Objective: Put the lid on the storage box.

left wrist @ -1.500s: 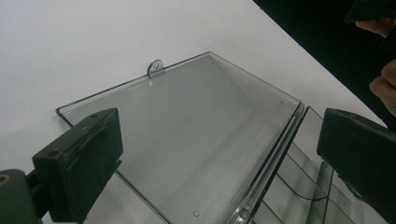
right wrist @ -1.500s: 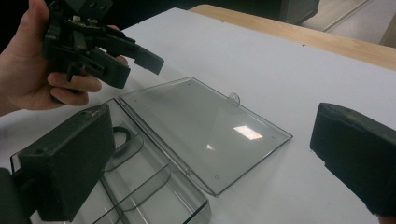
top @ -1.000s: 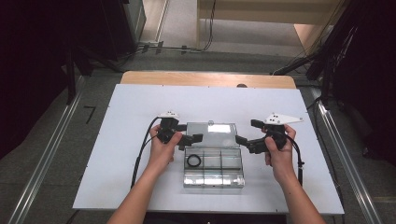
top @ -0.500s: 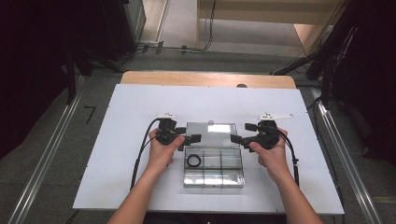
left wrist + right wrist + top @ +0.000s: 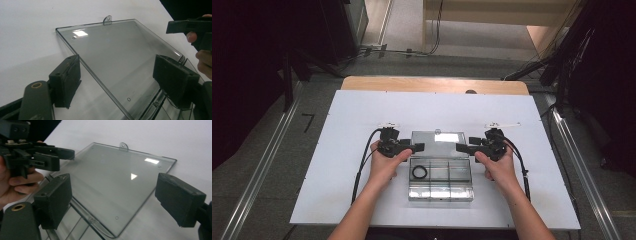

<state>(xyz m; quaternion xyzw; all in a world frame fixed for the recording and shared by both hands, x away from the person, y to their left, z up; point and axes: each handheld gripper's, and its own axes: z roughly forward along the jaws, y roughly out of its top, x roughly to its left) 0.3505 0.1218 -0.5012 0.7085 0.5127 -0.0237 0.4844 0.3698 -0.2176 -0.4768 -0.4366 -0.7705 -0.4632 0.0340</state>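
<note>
A clear plastic compartment box (image 5: 441, 186) lies on the white table (image 5: 352, 125), its lid (image 5: 439, 137) swung open and flat beyond it. A black ring (image 5: 419, 172) sits in its near-left compartment. My left gripper (image 5: 417, 147) stands open at the lid's left edge and points right. My right gripper (image 5: 460, 147) is open at the lid's right edge and points left. In the left gripper view the lid (image 5: 117, 55) lies between the jaws of the left gripper (image 5: 120, 80). In the right gripper view the lid (image 5: 117, 180) lies between the jaws of the right gripper (image 5: 117, 200), nothing clamped.
The opposite gripper (image 5: 190, 27) shows across the lid in the left gripper view, and the left one (image 5: 37, 157) with its hand in the right gripper view. A wooden strip (image 5: 434, 85) borders the table's far edge. Cables trail from both grippers toward me.
My right gripper has moved left, in to the lid's right edge. My left gripper has barely shifted. The box and lid stay where they were.
</note>
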